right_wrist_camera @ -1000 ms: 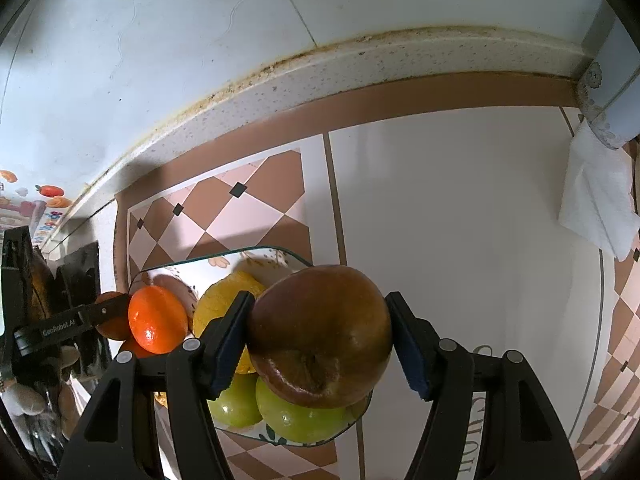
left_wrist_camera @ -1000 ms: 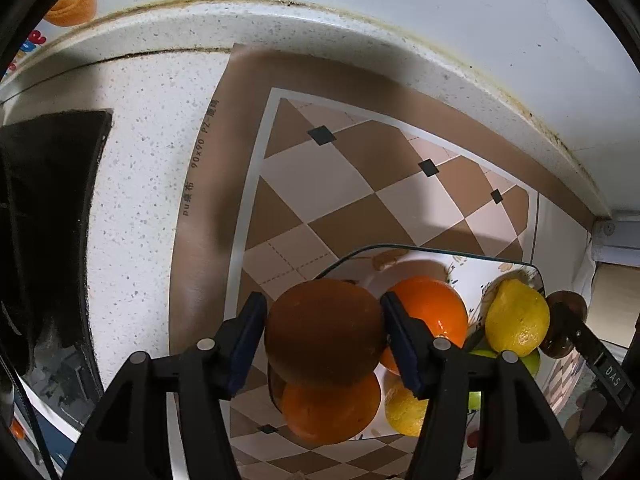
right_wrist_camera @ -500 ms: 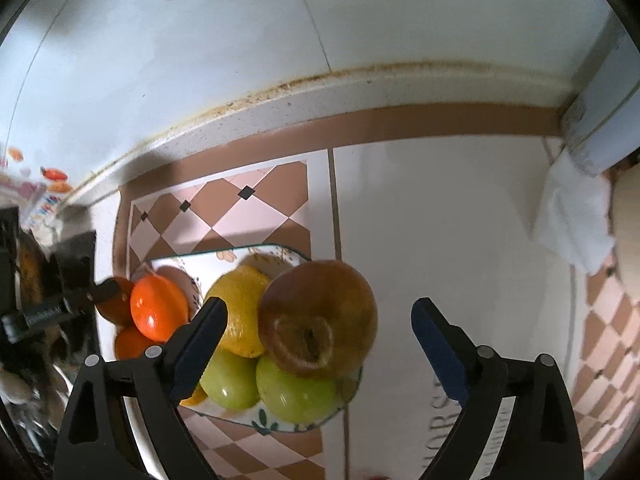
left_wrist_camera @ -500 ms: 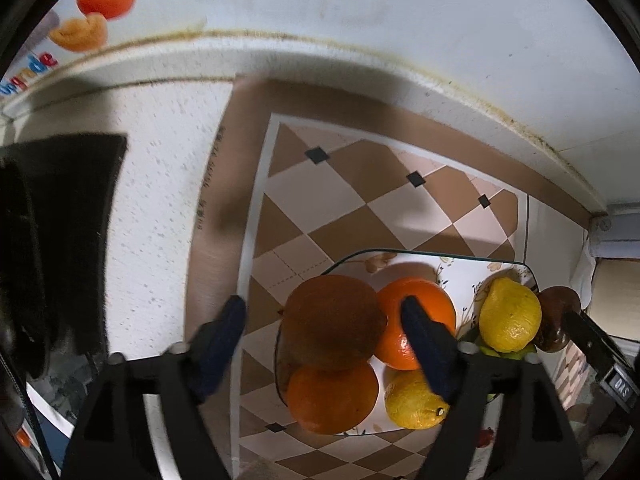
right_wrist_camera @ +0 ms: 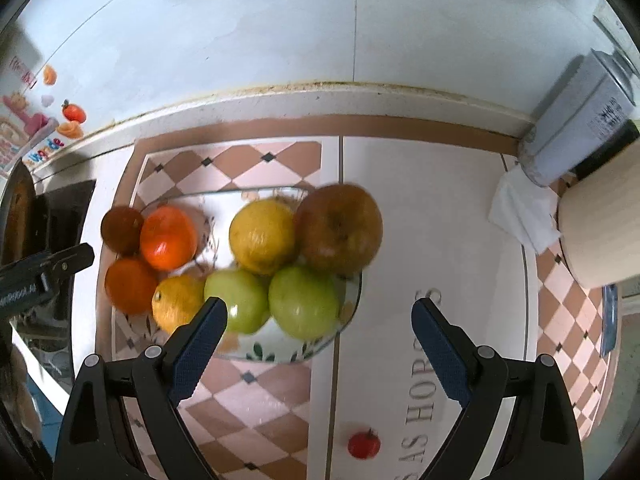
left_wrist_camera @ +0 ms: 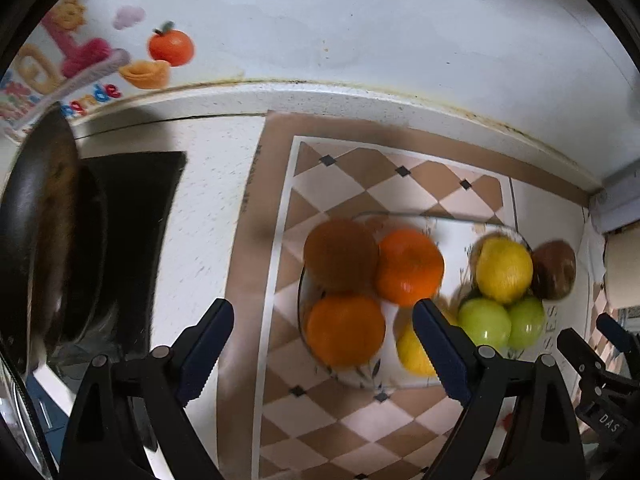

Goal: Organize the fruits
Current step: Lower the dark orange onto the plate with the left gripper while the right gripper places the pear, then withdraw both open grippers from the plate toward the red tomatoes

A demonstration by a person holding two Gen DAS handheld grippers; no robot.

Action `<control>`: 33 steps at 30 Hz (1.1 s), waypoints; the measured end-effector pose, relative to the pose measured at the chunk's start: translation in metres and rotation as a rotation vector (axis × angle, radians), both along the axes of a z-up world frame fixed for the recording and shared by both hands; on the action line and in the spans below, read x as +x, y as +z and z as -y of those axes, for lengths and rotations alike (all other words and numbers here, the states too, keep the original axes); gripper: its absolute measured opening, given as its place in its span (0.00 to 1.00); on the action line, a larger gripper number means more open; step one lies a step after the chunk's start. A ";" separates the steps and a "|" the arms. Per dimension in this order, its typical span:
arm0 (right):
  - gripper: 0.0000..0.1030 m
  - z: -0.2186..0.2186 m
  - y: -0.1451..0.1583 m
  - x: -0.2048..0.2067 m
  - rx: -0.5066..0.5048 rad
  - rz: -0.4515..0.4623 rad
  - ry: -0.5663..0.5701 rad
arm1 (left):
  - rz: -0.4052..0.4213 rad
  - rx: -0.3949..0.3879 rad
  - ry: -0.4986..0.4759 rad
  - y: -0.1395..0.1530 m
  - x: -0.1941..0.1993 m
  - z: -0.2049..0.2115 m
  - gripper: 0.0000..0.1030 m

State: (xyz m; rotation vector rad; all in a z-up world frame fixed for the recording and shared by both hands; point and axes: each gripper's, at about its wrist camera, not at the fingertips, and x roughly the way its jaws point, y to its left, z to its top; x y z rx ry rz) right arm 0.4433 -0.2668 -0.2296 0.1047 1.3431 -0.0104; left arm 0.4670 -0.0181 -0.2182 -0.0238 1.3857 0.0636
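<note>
White wall tiles [right_wrist_camera: 260,40] rise behind the speckled white bench [left_wrist_camera: 208,184], and a brown and pink checkered mat [left_wrist_camera: 360,420] lies on the bench. On the mat sits a clear glass plate with painted leaves [right_wrist_camera: 260,354], full of fruit. At the plate's left edge are a dark brown round fruit [left_wrist_camera: 340,254] and two bright oranges [left_wrist_camera: 409,266], all touching. A yellow lemon [right_wrist_camera: 178,307] lies near the plate's front edge. A bigger yellow fruit [right_wrist_camera: 262,236] sits on top of two green apples [right_wrist_camera: 304,307]. A brown apple [right_wrist_camera: 338,229] rests at the plate's right edge, touching the yellow fruit.

The left tool [left_wrist_camera: 323,348] has its blue pads wide apart and holds nothing, above the plate's left side. The right tool [right_wrist_camera: 320,346] is also spread wide and holds nothing, above the plate's right side.

A black pan [left_wrist_camera: 36,248] sits at the bench's left end. A grey can [right_wrist_camera: 576,128] and a white paper towel [right_wrist_camera: 524,212] lie near the back right corner.
</note>
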 end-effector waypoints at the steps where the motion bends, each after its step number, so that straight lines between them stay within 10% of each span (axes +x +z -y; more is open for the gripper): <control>1: 0.93 0.000 0.002 -0.006 -0.003 0.003 -0.001 | 0.009 0.001 -0.004 0.002 -0.007 0.001 0.89; 33: 0.93 -0.018 0.189 -0.196 0.008 0.348 0.004 | 0.362 -0.050 -0.127 0.161 -0.194 0.030 0.89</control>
